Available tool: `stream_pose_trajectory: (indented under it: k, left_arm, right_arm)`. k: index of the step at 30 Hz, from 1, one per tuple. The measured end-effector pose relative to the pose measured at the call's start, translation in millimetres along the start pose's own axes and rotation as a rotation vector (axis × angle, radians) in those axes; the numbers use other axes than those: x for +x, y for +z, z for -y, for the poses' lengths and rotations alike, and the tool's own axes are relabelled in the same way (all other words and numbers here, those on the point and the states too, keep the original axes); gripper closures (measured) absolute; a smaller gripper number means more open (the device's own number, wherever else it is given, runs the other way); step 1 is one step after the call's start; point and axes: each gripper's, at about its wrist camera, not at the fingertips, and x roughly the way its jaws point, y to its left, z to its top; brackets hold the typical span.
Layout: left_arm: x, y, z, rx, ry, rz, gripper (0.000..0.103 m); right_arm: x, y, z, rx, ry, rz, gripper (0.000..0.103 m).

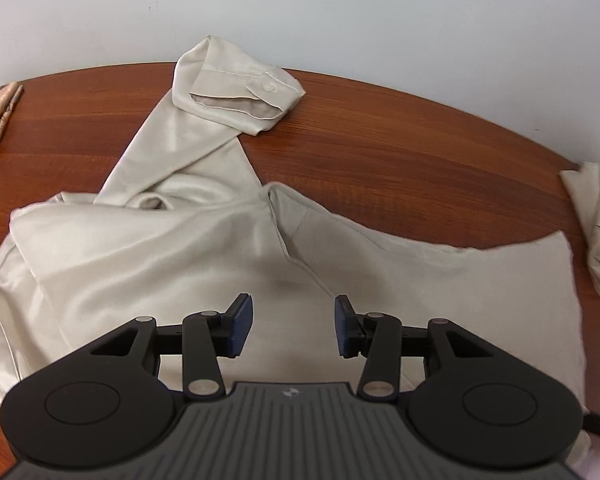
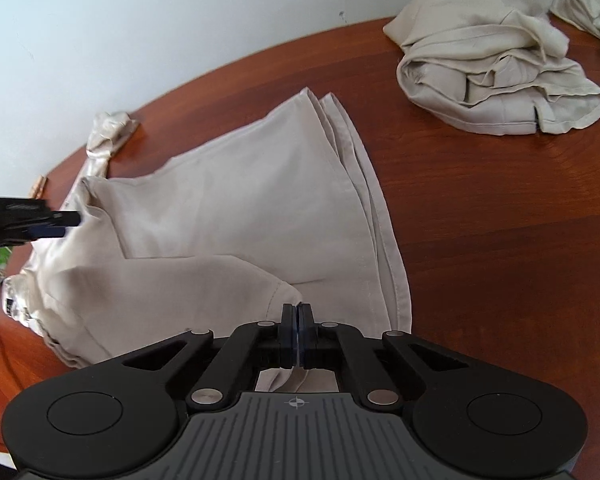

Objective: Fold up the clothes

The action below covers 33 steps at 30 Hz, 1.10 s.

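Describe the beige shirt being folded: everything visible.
The beige shirt looks satiny and lies mostly flat on the wooden table, partly folded with layered hems stacked at one edge. One long sleeve stretches away, its buttoned cuff doubled over. The right gripper is shut on a fabric fold; the left gripper hovers open above it.
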Motion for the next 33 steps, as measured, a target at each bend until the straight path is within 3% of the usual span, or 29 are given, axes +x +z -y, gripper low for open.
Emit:
stream_pose_trajectory:
  k: [11, 14, 16, 27, 33]
  left_arm:
    - [35.0, 27.9, -15.1, -0.27, 0.04, -0.081, 0.054]
    - [35.4, 32.0, -16.5, -0.289, 0.057, -0.062, 0.073]
    - [36.9, 32.6, -18.9, -0.307, 0.055, -0.05, 0.098]
    - [7.6, 41.2, -34.7, -0.449, -0.002, 0.128, 0.101]
    - [15.4, 52.8, -39.6, -0.483, -0.029, 0.106, 0.1]
  right_arm:
    - [-18.7, -12.0, -2.5, 0.019, 0.001, 0.029, 0.1]
    - [-19.4, -14.1, -2.3, 0.027, 0.006, 0.027, 0.1]
    - [-19.3, -14.5, -2.7, 0.027, 0.007, 0.026, 0.1]
    - [-42.4, -8.6, -0.9, 0.027, 0.01, 0.061, 0.1]
    - [-44.6, -4.0, 2.8, 0.028, -0.014, 0.069, 0.1]
